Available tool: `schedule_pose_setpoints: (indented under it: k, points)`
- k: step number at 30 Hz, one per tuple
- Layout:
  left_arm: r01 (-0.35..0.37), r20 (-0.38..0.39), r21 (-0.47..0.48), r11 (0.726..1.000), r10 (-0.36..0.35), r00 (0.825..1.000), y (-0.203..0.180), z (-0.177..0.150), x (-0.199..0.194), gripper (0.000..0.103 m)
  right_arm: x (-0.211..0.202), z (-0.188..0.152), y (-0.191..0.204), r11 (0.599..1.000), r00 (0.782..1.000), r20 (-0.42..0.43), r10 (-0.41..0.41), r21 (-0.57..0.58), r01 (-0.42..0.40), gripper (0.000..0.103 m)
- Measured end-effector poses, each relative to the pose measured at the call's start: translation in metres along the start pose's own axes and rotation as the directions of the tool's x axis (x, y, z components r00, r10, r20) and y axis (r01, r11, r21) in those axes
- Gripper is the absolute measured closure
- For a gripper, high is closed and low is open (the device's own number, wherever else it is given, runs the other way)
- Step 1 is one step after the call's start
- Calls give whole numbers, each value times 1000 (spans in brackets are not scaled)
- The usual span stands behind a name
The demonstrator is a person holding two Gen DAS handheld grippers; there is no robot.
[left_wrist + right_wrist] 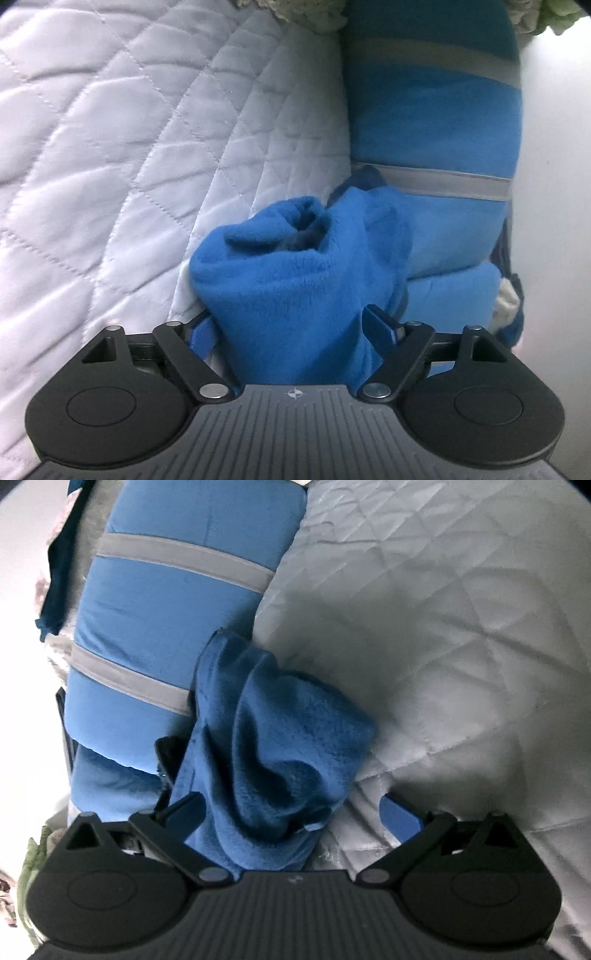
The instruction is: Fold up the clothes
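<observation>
Both the left tool [295, 325] and right tool [295, 808] stand spread, pinching nothing, about a bunched blue fleece garment [280, 266] on the white quilted bed [110, 147] beside the folded stack [432, 122]; advise flattening before creasing.

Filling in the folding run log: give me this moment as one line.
garment: blue fleece bunched on white quilt | left tongs: open around fleece | right tongs: open, fleece between | fold: unfinished
</observation>
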State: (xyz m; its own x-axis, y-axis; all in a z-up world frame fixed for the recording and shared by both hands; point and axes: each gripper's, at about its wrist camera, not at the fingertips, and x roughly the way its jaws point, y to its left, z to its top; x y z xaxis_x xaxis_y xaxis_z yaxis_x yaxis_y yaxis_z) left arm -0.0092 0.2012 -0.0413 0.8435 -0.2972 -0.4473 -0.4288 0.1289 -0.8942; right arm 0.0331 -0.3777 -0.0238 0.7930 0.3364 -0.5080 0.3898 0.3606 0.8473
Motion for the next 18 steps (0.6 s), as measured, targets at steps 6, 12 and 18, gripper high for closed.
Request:
schedule_pose_setpoints:
  k: [6,12,18]
  points:
    - [-44,29,47,998,42,999,-14,-8,12,7,22,1,11,1000,999,29,30,-9,-30,0]
    - [-64,28,18,998,63,998,-18,-4,22,0,39,2,21,1000,998,58,12,-20,-10,0]
    - [-84,9,-31,996,85,996,-20,2,27,2,48,1,29,999,996,88,-22,-24,24,1]
